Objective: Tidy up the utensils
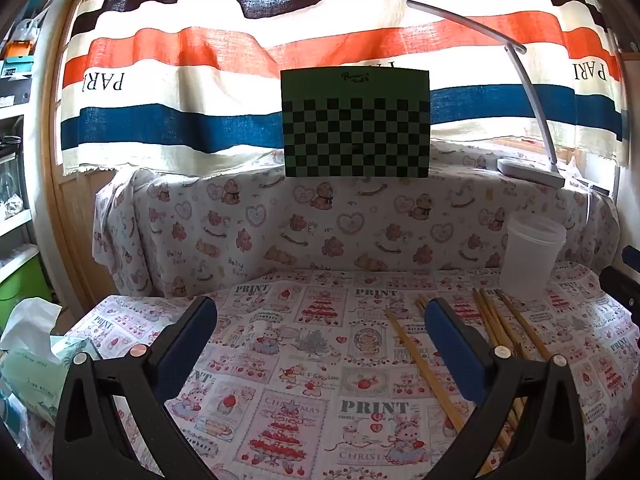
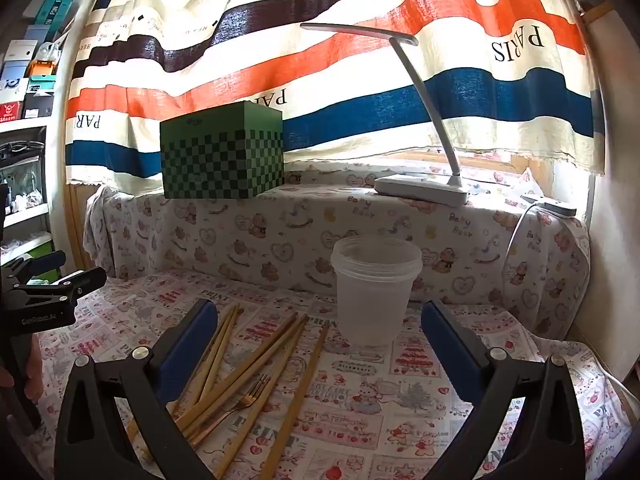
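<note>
Both grippers spread wide, gripping nothing. Left gripper [image 1: 320,344] hovering over bare cloth [image 1: 280,360], blue pads apart, only printed fabric between them. Right gripper [image 2: 320,344] likewise gaping, hanging above the chopsticks [image 2: 256,364].

Chopsticks lying loose on the cloth, fanned out in a messy pile, mostly at 7 to 8 o'clock from the cup [image 2: 374,300] in the right wrist view, tips pointing up toward 1 o'clock. Small gold fork [image 2: 250,396] mixed in among them, tines up near the middle of the pile. One stick resting a bit apart at the pile's 3 o'clock side, its far end near the cup's base. Some sticks passing under the right gripper's left finger [image 2: 188,340].

From the left wrist view, same pile [image 1: 496,328] sitting at 3 o'clock of that gripper, partly hidden behind its right finger [image 1: 452,344], one lone stick [image 1: 420,364] just inside the gap. Cup [image 1: 532,256] upright at 1 o'clock, translucent, nothing visible inside.

Green checkered box [image 1: 355,122] on the ledge at 12 o'clock, white desk lamp [image 2: 420,188] beside it at its 3 o'clock. Tissue pack [image 1: 32,368] off at 9 o'clock in the left view. Left gripper also showing at 9 o'clock in the right view.
</note>
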Tool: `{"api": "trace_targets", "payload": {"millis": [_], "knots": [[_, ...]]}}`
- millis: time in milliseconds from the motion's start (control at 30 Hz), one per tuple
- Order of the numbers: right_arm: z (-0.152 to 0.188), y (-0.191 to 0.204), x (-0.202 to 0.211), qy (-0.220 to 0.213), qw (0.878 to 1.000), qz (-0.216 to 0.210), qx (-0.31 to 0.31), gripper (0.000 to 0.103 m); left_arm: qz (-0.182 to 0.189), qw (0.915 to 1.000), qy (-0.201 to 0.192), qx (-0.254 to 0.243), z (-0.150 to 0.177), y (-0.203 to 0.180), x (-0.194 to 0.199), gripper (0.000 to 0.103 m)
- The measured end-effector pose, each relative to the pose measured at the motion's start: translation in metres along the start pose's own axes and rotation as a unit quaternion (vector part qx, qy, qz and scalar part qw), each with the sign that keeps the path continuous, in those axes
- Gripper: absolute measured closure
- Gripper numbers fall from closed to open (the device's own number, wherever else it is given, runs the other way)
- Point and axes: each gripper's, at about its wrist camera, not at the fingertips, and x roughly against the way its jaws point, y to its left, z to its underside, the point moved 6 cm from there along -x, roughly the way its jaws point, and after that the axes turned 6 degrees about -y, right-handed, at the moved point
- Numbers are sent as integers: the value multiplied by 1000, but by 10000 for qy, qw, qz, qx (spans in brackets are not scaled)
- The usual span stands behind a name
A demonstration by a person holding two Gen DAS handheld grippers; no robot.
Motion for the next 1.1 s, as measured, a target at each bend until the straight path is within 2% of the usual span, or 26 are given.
{"api": "trace_targets", "payload": {"millis": [1100], "knots": [[1, -7, -2, 10, 10000, 43, 16, 0, 44, 10000, 3, 33, -2, -6, 1, 0]]}}
